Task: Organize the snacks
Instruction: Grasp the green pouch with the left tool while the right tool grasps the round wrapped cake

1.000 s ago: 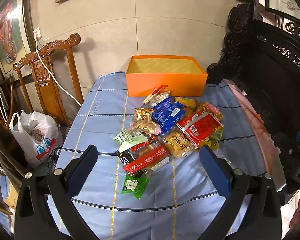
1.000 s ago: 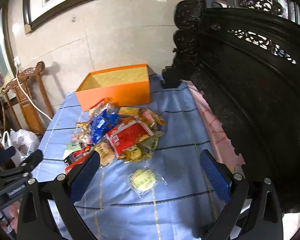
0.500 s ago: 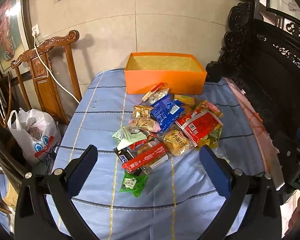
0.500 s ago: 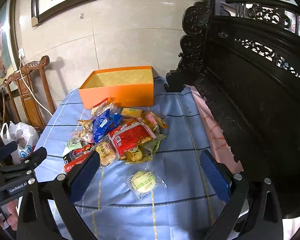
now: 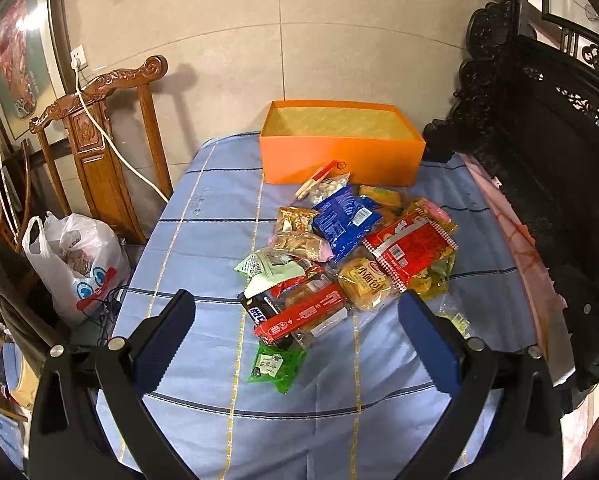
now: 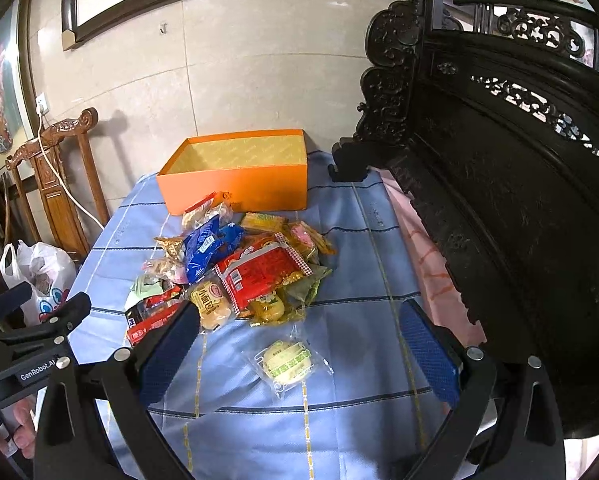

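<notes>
Left wrist view: the left gripper (image 5: 295,334) hovers with fingers spread wide, holding nothing, and its right finger hides most of a clear-wrapped cake (image 6: 287,362). The right gripper (image 6: 299,344) is wide too, empty. The snack pile (image 5: 351,252) sits just in front of the orange box (image 5: 339,156), overlapping packets half buried. The box's long side faces the pile.

Left tool (image 5: 295,334) drawn slightly back from snack pile (image 5: 351,248), right tool (image 6: 299,342) swung leftward, raised, snacks unmoved
</notes>
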A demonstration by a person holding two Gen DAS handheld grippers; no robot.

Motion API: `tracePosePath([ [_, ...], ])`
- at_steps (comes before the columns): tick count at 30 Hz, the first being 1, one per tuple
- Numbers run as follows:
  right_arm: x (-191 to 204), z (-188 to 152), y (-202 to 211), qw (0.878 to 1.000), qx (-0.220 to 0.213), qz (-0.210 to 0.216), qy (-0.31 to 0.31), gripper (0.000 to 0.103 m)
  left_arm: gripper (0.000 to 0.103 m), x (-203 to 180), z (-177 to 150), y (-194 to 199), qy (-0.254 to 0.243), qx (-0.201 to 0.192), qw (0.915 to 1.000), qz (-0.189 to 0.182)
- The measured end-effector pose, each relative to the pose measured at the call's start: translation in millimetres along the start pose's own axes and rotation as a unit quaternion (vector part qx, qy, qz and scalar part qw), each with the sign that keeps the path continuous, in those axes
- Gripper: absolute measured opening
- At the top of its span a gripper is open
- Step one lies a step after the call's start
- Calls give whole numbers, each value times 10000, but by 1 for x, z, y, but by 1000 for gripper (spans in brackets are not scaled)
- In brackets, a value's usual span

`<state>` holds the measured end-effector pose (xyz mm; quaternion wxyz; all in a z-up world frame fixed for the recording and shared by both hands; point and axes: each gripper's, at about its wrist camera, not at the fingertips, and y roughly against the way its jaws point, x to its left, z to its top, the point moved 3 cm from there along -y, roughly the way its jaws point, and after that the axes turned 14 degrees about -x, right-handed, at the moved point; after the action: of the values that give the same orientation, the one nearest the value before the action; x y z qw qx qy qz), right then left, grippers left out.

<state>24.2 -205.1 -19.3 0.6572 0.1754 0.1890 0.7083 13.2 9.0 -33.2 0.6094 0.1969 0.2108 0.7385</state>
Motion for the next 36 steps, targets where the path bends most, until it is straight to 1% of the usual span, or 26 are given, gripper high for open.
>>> tracePosePath([
  [15, 0, -6, -12, 9998, 171, -9, -43, 100, 99, 4, -6, -11, -17, 142, 9999, 61],
  [18, -2, -9, -17, 9997, 192, 72, -145, 100, 99, 5, -10, -14, -17, 163, 9999, 30],
  [20, -3, -16, -24, 9992, 216, 221, -240, 100, 99, 5, -15, -17, -60, 154, 9999, -15],
  [23, -2, -37, -42, 9980, 440, 419, -164, 100, 99, 5, -34, -30, -203, 235, 9994, -136],
  [25, 0, -60, -63, 9960, 743, 505, 19, 100, 99, 6, -56, -44, -322, 451, 9984, -86],
  [28, 4, -89, -95, 9923, 1068, 570, 260, 100, 99, 10, -93, -67, -340, 819, 9960, -150],
  [30, 6, -100, -113, 9916, 1079, 591, 389, 100, 99, 11, -114, -85, -347, 1037, 9939, -170],
  [33, 14, -114, -137, 9891, 1120, 780, 550, 100, 99, 7, -131, -107, -485, 1123, 9922, -243],
  [35, 19, -129, -153, 9863, 1230, 766, 792, 100, 99, 2, -144, -117, -604, 1175, 9905, -384],
  [36, 20, -137, -160, 9846, 1329, 726, 873, 100, 99, 1, -153, -124, -750, 1251, 9889, -268],
])
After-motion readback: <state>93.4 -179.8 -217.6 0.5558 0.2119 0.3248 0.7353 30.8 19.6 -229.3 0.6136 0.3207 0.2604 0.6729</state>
